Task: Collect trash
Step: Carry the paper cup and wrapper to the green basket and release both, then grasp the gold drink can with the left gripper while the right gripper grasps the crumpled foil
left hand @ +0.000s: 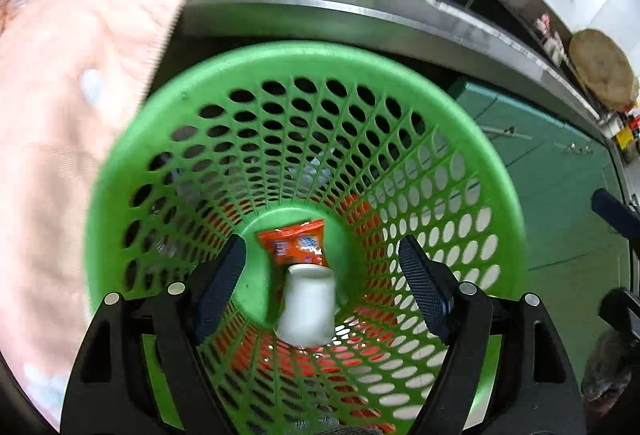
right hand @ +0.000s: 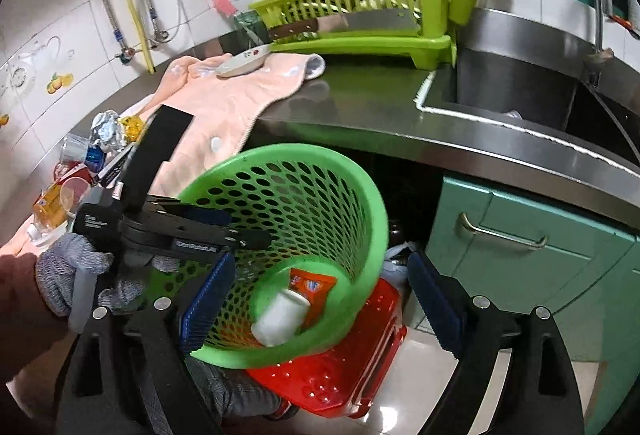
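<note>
The left gripper (left hand: 322, 267) hangs above the green basket (left hand: 460, 123), fingers wide and empty. Inside the basket lie a white cup (left hand: 306, 309) and an orange packet (left hand: 294, 243). The right gripper (right hand: 320, 299), just beside the basket, also spreads its fingers wide.

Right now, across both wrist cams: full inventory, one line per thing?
basket: 1, green, perforated, below the counter edge, tilted
white cup: 1, on its side in the basket bottom
snack wrapper: 1, orange, in the basket bottom by the cup
red crate: 1, on the floor under the basket
towel: 1, pink, draped over the counter edge
small plate: 1, white, on the towel
dish rack: 1, lime green, on the counter beside the sink
cleaver: 1, steel, against the rack
sink: 1, steel
trash pile: several pieces, foil and cups, left counter end
left gripper: open, over the basket, empty
right gripper: open, empty
gloved hand: 1, grey, on the left gripper's handle
</note>
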The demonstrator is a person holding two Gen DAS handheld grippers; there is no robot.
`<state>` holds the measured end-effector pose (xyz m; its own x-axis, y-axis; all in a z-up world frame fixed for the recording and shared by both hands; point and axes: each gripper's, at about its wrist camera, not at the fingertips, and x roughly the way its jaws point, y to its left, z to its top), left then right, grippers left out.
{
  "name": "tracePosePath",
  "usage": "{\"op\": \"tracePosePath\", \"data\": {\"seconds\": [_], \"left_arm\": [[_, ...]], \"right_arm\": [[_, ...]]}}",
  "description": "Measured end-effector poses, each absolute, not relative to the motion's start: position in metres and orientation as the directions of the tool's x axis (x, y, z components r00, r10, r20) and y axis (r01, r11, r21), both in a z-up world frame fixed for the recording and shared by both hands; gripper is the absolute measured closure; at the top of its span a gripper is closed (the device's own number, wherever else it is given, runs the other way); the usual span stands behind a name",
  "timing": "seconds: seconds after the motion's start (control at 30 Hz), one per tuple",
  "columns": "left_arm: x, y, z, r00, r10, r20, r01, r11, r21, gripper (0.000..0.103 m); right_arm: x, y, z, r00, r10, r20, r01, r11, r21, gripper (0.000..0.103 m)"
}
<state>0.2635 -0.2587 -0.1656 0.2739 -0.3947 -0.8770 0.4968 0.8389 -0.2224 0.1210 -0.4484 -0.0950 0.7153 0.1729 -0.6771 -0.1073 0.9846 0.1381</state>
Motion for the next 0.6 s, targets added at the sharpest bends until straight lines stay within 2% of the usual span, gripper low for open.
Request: {"op": "tracePosePath", "data": {"seconds": [0.23,0.6], "left_arm": [[0.232,-0.212,-0.112,0.389,-0.412,-0.824,0.465,0.86,-0.21,0.025],[0.172,-0.094,-0.047,0.562,-0.352,-0.749,0.329,0.926,-0.188,0.025]], "right_arm": [[0.12,-0.419,-0.072,0.743,0.207,-0.636,-0.146,0.978,0.148,0.018],[0.131,-0.328,-0.043,0.73,0.279,-0.623,-0.279,0.955,0.101,0.016]]}}
